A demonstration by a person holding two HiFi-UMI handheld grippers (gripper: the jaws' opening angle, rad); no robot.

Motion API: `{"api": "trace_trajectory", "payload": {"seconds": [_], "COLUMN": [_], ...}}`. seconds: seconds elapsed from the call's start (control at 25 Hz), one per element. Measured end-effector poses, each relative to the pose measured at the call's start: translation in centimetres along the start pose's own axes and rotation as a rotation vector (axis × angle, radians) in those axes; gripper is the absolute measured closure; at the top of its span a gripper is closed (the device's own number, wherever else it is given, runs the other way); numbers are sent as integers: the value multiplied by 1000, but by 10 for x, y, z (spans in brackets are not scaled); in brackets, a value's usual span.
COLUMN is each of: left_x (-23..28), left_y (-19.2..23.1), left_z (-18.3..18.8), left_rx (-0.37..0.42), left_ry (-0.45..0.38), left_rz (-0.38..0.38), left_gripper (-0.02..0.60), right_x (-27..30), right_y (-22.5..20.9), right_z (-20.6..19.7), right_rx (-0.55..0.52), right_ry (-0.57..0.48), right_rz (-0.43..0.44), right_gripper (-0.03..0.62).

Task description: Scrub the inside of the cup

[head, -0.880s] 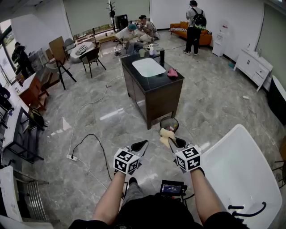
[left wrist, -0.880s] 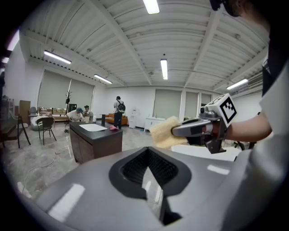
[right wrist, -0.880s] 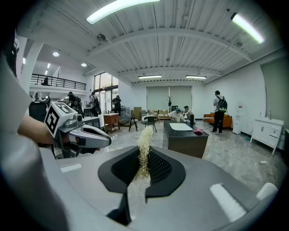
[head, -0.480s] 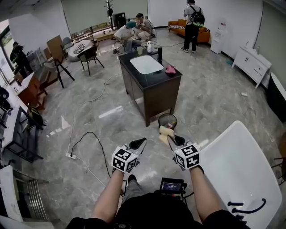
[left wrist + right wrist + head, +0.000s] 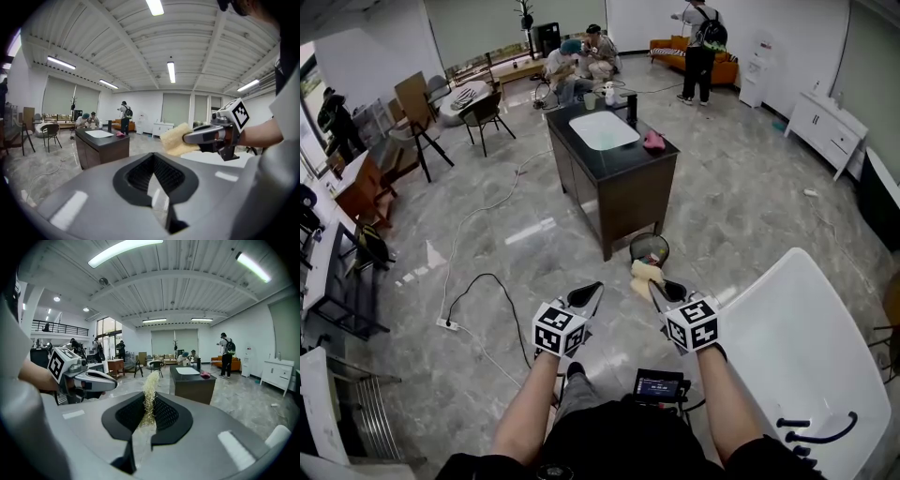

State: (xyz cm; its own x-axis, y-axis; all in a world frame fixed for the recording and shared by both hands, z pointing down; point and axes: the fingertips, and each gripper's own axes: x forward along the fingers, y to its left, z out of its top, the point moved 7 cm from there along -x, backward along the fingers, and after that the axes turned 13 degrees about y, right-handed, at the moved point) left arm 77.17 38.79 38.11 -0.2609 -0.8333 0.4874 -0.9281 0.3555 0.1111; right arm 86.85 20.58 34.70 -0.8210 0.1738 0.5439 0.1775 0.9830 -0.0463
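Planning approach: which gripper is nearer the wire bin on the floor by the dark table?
Right. The right gripper, shut on a yellow sponge, sits just short of the wire bin in the head view; the left gripper, shut and empty, is off to the bin's left.

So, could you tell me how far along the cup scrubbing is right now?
Done: the right tongs are shut on a yellow scrubber. In hand: nothing else; the left tongs are shut and empty, and both are held over the floor. Left: all the scrubbing. A likely cup stands at the far end of the dark counter, well away from both tongs.
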Motion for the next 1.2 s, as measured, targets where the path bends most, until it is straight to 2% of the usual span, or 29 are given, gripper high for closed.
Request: {"api": "trace_trajectory", "payload": {"seconds": [0.24, 0.4, 0.6, 0.8, 1.2], "left_x": [0, -4, -7, 3, 34], "left_y": [3, -3, 0, 7, 73], "left_z": [5, 3, -2, -15, -14], "left_rx": [-5, 22, 7, 2, -40], "left_ry": [-10, -16, -23, 31, 53], "left_rz": [-8, -27, -14, -40, -81], "left_gripper": [584, 583, 583, 583, 583], "right_x": [4, 5, 12, 29, 94], "right_y": [-1, 0, -2, -3, -21], "right_z": [3, 2, 0, -10, 8], "right_rx": [-9, -10, 5, 37, 92], "right_ry": [11, 16, 14, 42, 82], "right_rz": [6, 12, 17, 21, 2], "right_gripper": [551, 551, 551, 551, 551]}}
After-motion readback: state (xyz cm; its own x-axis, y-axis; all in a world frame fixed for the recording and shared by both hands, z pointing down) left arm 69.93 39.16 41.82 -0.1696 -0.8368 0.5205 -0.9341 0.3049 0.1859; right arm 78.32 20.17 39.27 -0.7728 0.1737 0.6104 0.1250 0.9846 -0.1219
